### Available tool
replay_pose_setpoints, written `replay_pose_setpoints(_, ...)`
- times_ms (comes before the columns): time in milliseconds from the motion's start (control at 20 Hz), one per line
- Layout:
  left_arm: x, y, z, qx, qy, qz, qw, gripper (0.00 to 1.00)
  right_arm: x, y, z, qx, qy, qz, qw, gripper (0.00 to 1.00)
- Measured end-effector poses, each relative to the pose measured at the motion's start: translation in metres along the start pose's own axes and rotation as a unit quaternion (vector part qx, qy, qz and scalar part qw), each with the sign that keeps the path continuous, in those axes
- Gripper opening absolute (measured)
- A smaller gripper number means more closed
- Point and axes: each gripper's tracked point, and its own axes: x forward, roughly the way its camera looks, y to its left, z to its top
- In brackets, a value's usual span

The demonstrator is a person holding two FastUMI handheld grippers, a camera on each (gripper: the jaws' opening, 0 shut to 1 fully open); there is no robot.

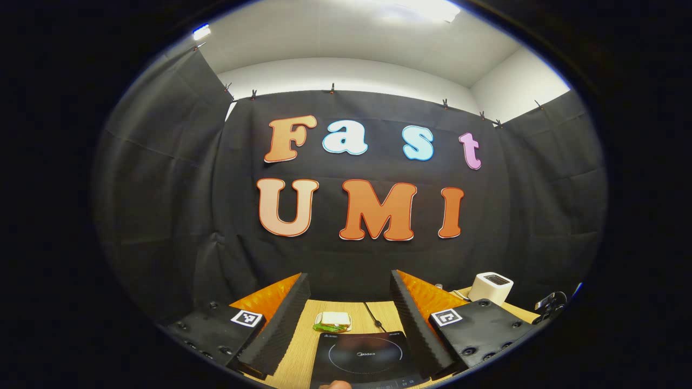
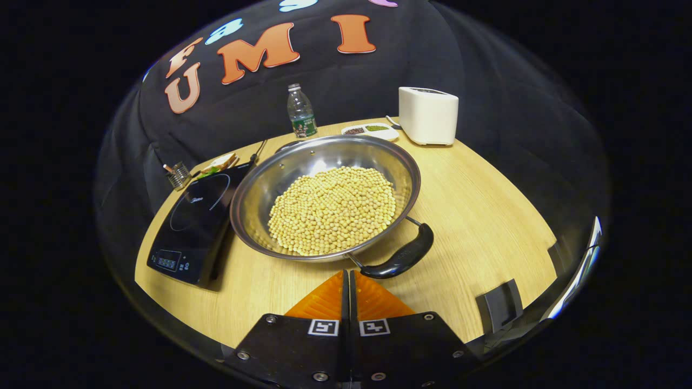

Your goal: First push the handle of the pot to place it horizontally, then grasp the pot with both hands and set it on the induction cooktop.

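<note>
A steel pot [image 2: 254,194] full of yellow beans [image 2: 332,209] rests on the wooden table [image 2: 486,216], to the right of the black induction cooktop [image 2: 192,221]. Its black side handle [image 2: 403,256] points toward the near right edge. My right gripper [image 2: 347,276] is shut with nothing between its fingers, its tips just short of the pot's near rim, left of the handle. In the left gripper view, my left gripper [image 1: 350,281] stands open, held high over the induction cooktop [image 1: 362,356], nothing between its fingers.
A white toaster [image 2: 428,115], a water bottle [image 2: 300,113] and a small divided dish [image 2: 370,129] stand at the table's back. A sandwich [image 1: 332,322] lies beyond the cooktop, with a cable [image 1: 373,317] beside it. A small wire rack [image 2: 178,174] sits at the left edge.
</note>
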Motion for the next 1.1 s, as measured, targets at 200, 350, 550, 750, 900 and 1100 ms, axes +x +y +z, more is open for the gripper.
replay_pose_setpoints(200, 0.006, -0.002, 0.001, 0.003, 0.001, 0.000, 1.000, 0.98, 0.004, -0.009, 0.002, 0.012, 0.006, -0.004, 1.000, 0.00)
replay_pose_setpoints(350, 0.010, -0.002, 0.002, 0.005, 0.000, 0.002, 1.000, 0.98, 0.009, -0.021, 0.008, 0.013, 0.004, -0.021, 1.000, 0.00)
replay_pose_setpoints(550, 0.012, -0.005, 0.004, 0.011, -0.002, 0.000, 1.000, 0.98, 0.019, -0.031, 0.015, 0.032, 0.005, -0.028, 0.999, 0.00)
replay_pose_setpoints(750, 0.012, -0.007, 0.010, 0.011, -0.008, -0.001, 1.000, 0.99, 0.026, -0.042, 0.023, 0.042, 0.003, -0.041, 0.998, 0.00)
replay_pose_setpoints(900, 0.012, -0.010, 0.011, 0.012, -0.011, -0.004, 1.000, 0.99, 0.033, -0.050, 0.031, 0.059, 0.001, -0.045, 0.997, 0.00)
replay_pose_setpoints(1100, 0.019, -0.014, 0.009, 0.011, -0.004, -0.006, 1.000, 0.98, 0.044, -0.059, 0.041, 0.080, -0.002, -0.051, 0.995, 0.00)
